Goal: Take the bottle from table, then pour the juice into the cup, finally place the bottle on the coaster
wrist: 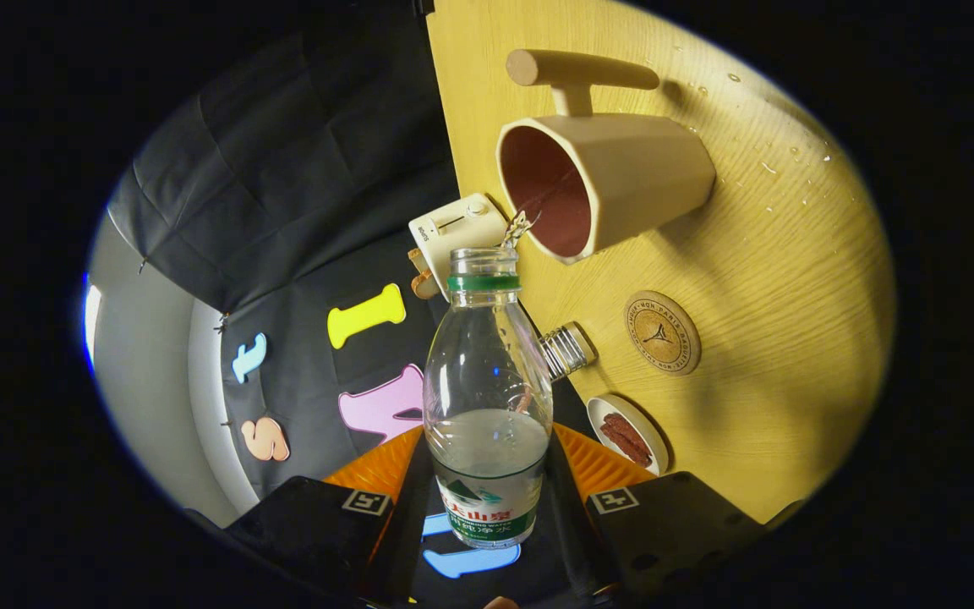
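- The gripper (487, 474) has both fingers (381, 469) pressed against the sides of the bottle (487, 397), clamped on its lower body near the label.
- The bottle is clear plastic with a green ring at the neck, its cap off and its mouth open; a green, white and red label wraps the lower part.
- Clear liquid fills roughly the lower third of the bottle; the upper part looks empty.
- The view is rolled, so the wooden table (774, 254) stands like a wall beside the bottle.
- The bottle's mouth sits just beside the rim of the cup (614, 182), and a small splash of liquid (519, 227) shows between mouth and rim.
- The cup is beige outside, reddish-brown inside, with a thick bar handle (580, 72).
- Water drops (779, 165) dot the table beyond the cup.
- A round cork coaster (662, 332) lies on the table near the cup, bare.
- Near it are a small metal ribbed object (567, 348) and a white dish (626, 433) with brown strips.
- A white toaster (457, 228) stands behind the bottle's neck.
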